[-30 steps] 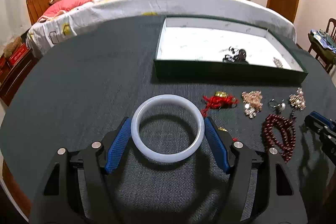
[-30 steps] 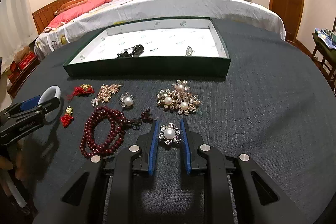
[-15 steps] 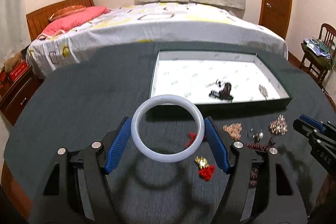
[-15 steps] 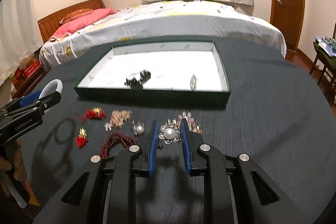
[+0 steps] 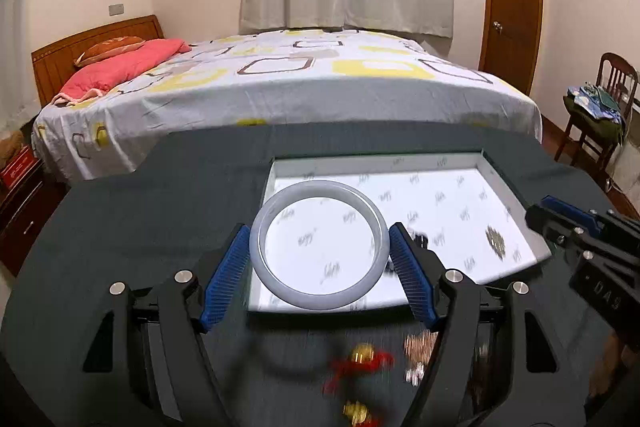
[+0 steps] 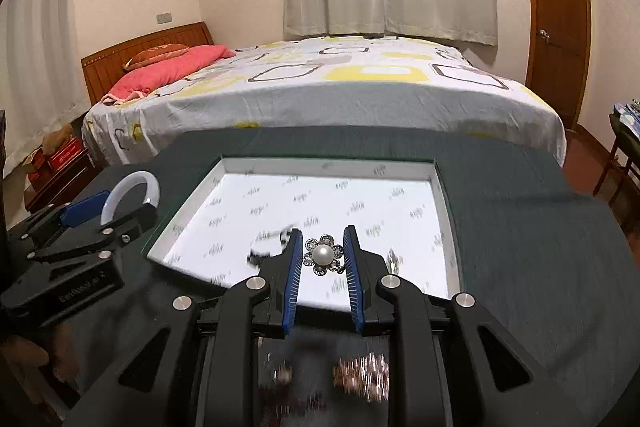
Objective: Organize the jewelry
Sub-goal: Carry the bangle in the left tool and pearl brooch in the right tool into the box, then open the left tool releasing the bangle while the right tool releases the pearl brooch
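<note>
A pale white jade bangle is clamped between the blue pads of my left gripper, lifted above the near left part of the green tray with its white printed lining. My right gripper is shut on a flower-shaped pearl brooch, held over the tray's near edge. Each gripper shows in the other view: the right gripper at the far right, the left gripper with the bangle at the left. A dark hair clip and a small sparkly piece lie in the tray.
Red tassel charms, a rose-gold cluster and other blurred jewelry lie on the dark green tablecloth in front of the tray. Beyond the table stands a bed. A chair with clothes is at the right.
Both grippers have risen off the table and moved forward over the tray, carrying the bangle and the pearl brooch. The loose jewelry has dropped to the bottom of both views.
</note>
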`<state>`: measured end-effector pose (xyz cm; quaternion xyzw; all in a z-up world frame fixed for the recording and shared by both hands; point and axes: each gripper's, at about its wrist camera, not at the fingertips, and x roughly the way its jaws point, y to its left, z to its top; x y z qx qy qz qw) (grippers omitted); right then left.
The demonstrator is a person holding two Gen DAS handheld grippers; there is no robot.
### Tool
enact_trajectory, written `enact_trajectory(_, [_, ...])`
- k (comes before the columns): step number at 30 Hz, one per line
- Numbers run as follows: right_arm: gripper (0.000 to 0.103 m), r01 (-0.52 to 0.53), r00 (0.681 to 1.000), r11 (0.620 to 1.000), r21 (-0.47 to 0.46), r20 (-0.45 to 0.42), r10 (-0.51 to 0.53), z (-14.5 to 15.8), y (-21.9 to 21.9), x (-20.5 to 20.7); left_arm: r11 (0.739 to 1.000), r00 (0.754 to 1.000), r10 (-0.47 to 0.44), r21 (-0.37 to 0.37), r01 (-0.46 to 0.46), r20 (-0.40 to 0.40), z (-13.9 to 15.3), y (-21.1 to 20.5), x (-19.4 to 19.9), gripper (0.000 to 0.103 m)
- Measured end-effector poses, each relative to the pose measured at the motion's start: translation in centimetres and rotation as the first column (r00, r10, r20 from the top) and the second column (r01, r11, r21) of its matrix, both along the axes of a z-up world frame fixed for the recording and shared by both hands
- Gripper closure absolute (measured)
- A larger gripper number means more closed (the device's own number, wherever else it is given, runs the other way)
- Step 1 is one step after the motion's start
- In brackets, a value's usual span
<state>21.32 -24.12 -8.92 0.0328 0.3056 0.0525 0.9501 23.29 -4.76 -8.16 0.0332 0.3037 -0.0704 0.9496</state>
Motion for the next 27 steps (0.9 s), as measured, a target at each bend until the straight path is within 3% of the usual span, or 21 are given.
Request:
enact_trajectory(4, [0.081, -0.001, 1.0, 1.0, -0.008, -0.028, 0.001, -1.4, 0.4, 3.0, 1.0, 1.0, 0.004, -0.006, -0.004, -0.03, -1.4, -0.6, 3.0, 0.034])
enact_trajectory(9, [0.081, 0.001, 0.993, 1.0, 0.003, -0.119, 0.0, -4.8, 0.4, 5.7, 1.0, 0.991, 0.003, -0.007, -0.004, -0.13, -4.6, -1.1, 6.4, 0.034])
enact_trajectory(15, [0.081, -0.001, 0.985, 1.0, -0.008, -0.174, 0.0, -6.8, 0.5, 6.7, 1.0, 0.981, 0.004, 0.01, -0.002, -0.195, -7.3, -1.3, 7.7, 0.034])
enact_trajectory(27, [0.081, -0.002, 0.973, 1.0, -0.007, -0.229, 0.0, -8.2, 0.5, 7.6, 1.0, 0.968, 0.002, 0.02, 0.003, -0.251, -9.2, -0.8, 8.3, 0.034])
